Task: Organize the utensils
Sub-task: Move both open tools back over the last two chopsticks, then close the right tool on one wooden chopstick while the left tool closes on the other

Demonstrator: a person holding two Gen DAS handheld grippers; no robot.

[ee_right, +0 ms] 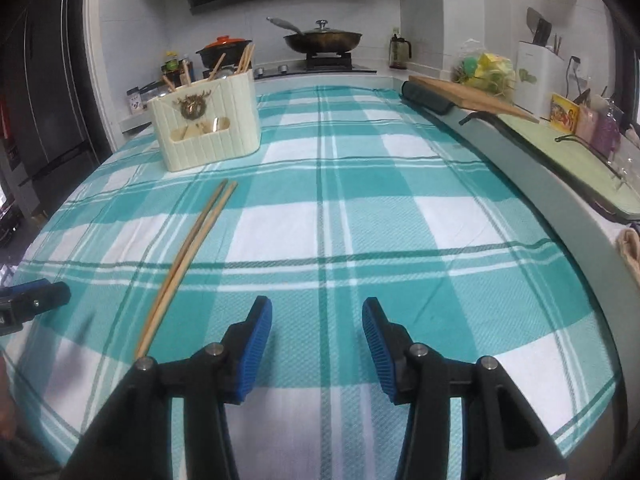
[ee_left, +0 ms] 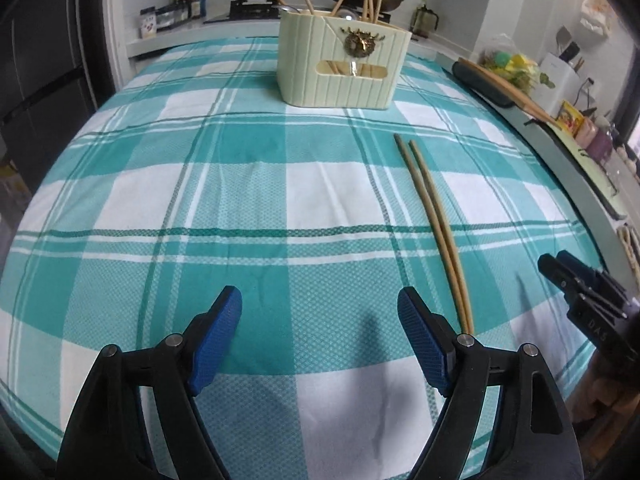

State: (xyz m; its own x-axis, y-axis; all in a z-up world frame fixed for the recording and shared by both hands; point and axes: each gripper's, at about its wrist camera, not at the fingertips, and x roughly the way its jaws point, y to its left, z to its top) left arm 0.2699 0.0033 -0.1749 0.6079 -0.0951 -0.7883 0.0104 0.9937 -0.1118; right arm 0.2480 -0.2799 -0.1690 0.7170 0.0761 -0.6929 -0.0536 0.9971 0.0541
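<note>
Table (ee_left: 248,200) under teal-and-white plaid cloth, lightly creased; kitchen behind. Chopsticks (ee_left: 434,224) paired flat on cloth, tips converging toward camera, well apart from cream utensil holder (ee_left: 344,70) at far side (more chopsticks upright inside). Left gripper (ee_left: 320,332) released, jaws wide, nothing between; chopsticks just beside its right finger. Right gripper (ee_right: 317,340) released, jaws partly parted, empty. Stove (ee_right: 328,65) with lidded wok (ee_right: 323,40); cutting board (ee_right: 472,98) on side counter.

The chopsticks' (ee_right: 188,258) near ends hide behind the right gripper's (ee_right: 317,344) arm; utensils in the holder (ee_left: 340,68) show only tips; jars (ee_left: 188,0) by the stove stay too small to read
</note>
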